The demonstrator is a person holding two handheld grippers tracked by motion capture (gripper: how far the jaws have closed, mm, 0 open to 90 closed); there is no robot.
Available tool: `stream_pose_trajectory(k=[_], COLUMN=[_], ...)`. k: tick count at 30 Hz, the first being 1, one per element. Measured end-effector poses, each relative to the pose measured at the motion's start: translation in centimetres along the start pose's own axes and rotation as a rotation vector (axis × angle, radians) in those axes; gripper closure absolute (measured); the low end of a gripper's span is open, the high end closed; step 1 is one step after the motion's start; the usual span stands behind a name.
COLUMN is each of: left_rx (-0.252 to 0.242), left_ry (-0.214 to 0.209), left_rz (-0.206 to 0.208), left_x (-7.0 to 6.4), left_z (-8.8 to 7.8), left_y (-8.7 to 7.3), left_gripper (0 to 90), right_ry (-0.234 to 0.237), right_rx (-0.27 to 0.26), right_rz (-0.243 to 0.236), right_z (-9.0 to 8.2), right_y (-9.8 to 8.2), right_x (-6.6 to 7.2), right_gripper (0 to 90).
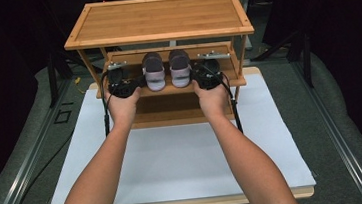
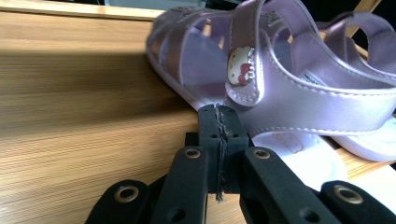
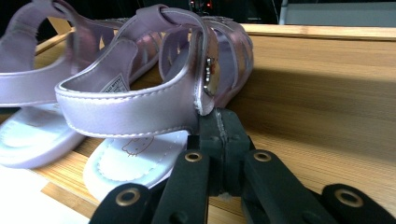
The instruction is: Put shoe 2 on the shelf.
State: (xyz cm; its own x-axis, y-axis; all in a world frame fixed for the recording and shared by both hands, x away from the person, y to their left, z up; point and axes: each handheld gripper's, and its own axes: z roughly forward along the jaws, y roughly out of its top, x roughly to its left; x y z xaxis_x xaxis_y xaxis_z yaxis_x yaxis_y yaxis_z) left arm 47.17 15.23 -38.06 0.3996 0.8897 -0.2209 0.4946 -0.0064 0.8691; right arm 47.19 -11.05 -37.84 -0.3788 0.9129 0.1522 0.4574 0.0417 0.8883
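Observation:
Two lilac strappy sandals stand side by side on the middle shelf (image 1: 142,92) of a bamboo rack, heels toward me: the left sandal (image 1: 154,72) and the right sandal (image 1: 180,68). My left gripper (image 1: 122,85) rests on the shelf just left of the left sandal (image 2: 299,100). Its jaws are shut together with nothing between them, tips (image 2: 218,117) at the sandal's side below a round cat button. My right gripper (image 1: 207,75) sits just right of the right sandal (image 3: 140,105). It is shut too, tips (image 3: 219,122) against the heel strap's buckle end.
The rack's top shelf (image 1: 158,18) overhangs the sandals and both grippers, and a lower shelf (image 1: 170,114) lies beneath. The rack stands at the far end of a white table top (image 1: 174,158). Dark floor and metal rails flank the table.

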Motion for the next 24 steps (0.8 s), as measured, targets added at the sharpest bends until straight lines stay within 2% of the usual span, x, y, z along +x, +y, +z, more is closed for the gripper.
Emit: stream_pose_trajectory(k=[4, 6, 8, 12, 13, 15, 16, 18, 21, 24], left_rx=[0.003, 0.002, 0.01, 0.021, 0.023, 0.024, 0.021, 0.018, 0.012, 0.011], left_ry=[0.001, 0.004, 0.005, 0.016, 0.016, 0.013, 0.014, 0.007, -0.002, 0.002], left_rz=[0.003, 0.002, 0.005, 0.033, 0.042, 0.041, 0.044, 0.046, 0.031, 0.034], left_x=[-0.5, -0.6, -0.7, -0.8, -0.8, -0.9, -0.9, -0.8, -0.7, -0.7], left_z=[0.5, 0.6, 0.7, 1.4, 1.5, 1.8, 1.8, 1.9, 1.9, 1.8], left_y=[-0.1, 0.0, 0.2, 0.6, 0.7, 0.9, 1.0, 1.1, 1.1, 1.1], left_gripper=[90.0, 90.0, 90.0, 90.0, 90.0, 90.0, 90.0, 90.0, 90.0, 90.0], right_ry=[0.012, 0.003, -0.006, 0.02, 0.03, 0.063, 0.066, 0.044, 0.082, 0.081], right_rx=[-0.003, -0.005, -0.007, -0.004, -0.003, -0.005, -0.007, -0.015, -0.009, -0.009], right_rz=[-0.002, -0.006, 0.007, 0.042, 0.067, 0.083, 0.078, 0.08, 0.113, 0.113], right_z=[0.1, 0.2, 0.2, 0.4, 0.4, 0.3, 0.3, 0.4, 0.4, 0.4], right_y=[0.0, -0.1, -0.2, -0.3, -0.4, -0.5, -0.5, -0.5, -0.4, -0.4], right_x=[0.4, 0.6, 0.6, 0.3, 0.1, -0.1, -0.1, -0.1, -0.5, -0.4], right_gripper=[90.0, 90.0, 90.0, 90.0, 90.0, 90.0, 90.0, 90.0, 90.0, 90.0])
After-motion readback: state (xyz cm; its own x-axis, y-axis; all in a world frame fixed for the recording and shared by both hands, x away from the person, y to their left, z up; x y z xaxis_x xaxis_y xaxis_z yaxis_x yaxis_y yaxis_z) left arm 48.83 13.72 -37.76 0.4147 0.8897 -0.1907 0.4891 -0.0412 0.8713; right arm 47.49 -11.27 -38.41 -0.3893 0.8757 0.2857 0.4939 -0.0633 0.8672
